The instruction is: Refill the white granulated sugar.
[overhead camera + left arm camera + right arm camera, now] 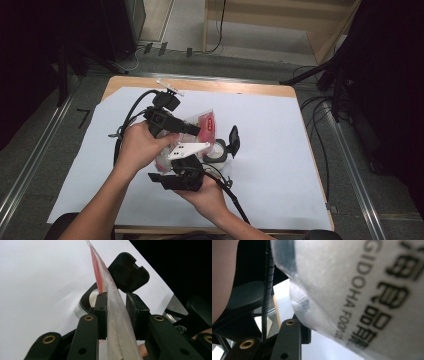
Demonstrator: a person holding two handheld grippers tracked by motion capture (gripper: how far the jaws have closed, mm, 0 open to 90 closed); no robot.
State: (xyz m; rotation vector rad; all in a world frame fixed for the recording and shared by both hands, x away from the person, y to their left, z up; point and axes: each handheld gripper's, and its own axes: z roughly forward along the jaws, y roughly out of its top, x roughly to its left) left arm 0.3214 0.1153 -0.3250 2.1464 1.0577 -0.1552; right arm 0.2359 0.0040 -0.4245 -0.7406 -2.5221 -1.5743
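A clear plastic bag with a red label hangs tilted above the white sheet, held between both hands. My left gripper reaches in from the left, and in the left gripper view its jaws press on the powder-filled bag. Lower down, my right gripper meets the bag's near end. The printed bag covers one jaw of the right gripper, which looks shut on it. Just under the bag stands a small round container with its black flip lid standing open.
A white paper sheet covers the wooden table. Cables trail from both grippers over the near edge. Beyond the table are grey floor, floor cables, dark curtains and a pale wooden frame.
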